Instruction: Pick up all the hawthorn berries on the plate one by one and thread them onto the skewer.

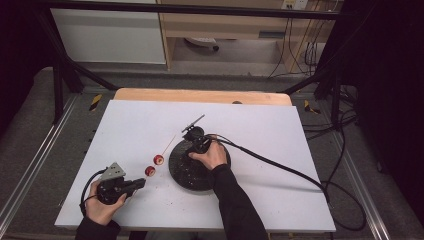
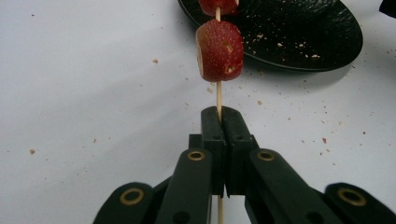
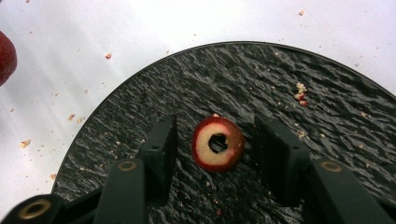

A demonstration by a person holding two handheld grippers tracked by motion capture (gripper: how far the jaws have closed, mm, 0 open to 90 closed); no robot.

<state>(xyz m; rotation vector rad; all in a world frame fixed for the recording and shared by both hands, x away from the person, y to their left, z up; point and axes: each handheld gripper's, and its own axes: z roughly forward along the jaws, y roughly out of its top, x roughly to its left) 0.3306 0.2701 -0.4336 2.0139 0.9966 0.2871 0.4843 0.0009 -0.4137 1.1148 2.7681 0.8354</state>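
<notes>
My left gripper [image 2: 220, 116] is shut on a thin wooden skewer [image 2: 218, 95], held low near the table's front left [image 1: 142, 183]. Two red hollowed fruit pieces are threaded on the skewer: a nearer piece [image 2: 219, 50] [image 1: 150, 171] and a farther piece [image 2: 217, 5] [image 1: 158, 159]. My right gripper [image 3: 219, 137] points down over a black textured plate [image 3: 261, 79] [image 1: 187, 177]. A red-skinned fruit ring with a cored hole [image 3: 218, 143] lies on the plate between its jaws. The jaws stand apart from the ring on both sides, open.
The white table top [image 1: 260, 135] carries scattered crumbs around the plate. A cable [image 1: 280, 167] trails from the right gripper toward the table's right edge. A wooden board [image 1: 200, 95] borders the far edge, with dark frame posts beyond it.
</notes>
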